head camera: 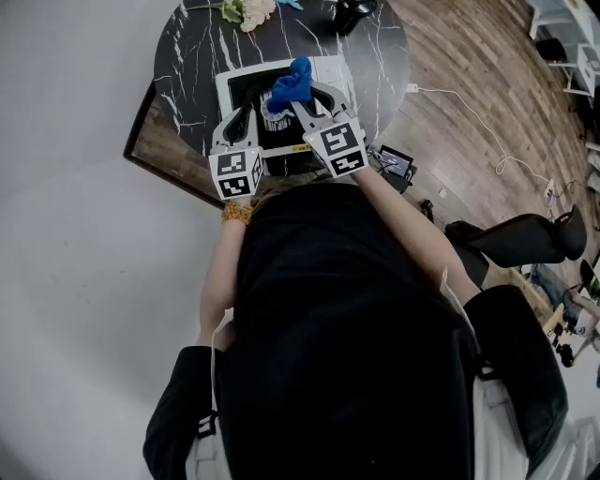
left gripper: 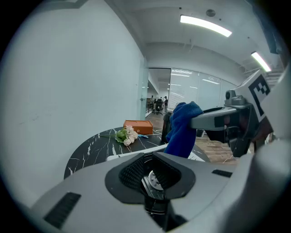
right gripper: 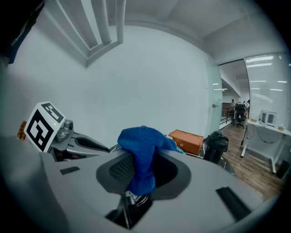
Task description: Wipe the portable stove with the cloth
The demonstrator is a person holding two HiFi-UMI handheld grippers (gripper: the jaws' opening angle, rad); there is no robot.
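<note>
A round black marble table (head camera: 187, 56) stands on a wood floor (head camera: 469, 75), with a white wall (head camera: 56, 234) at its 9 o'clock. The stove (head camera: 225, 84) sits from the table's centre toward 6 o'clock. Flowers (head camera: 246, 11) lie at 12 o'clock, and a black jug (head camera: 354, 11) stands at 1 o'clock.

The right gripper (head camera: 298, 97) is over the stove, its jaws clamped on the blue cloth (head camera: 292, 82), which bunches above the pads and hangs below them. The left gripper (head camera: 242, 120), at its 9 o'clock, is also over the stove. Its jaws stand slightly apart with nothing between the pads.

An orange box (left gripper: 138, 127) rests beside the flowers. What is inside the box and the jug does not show.
</note>
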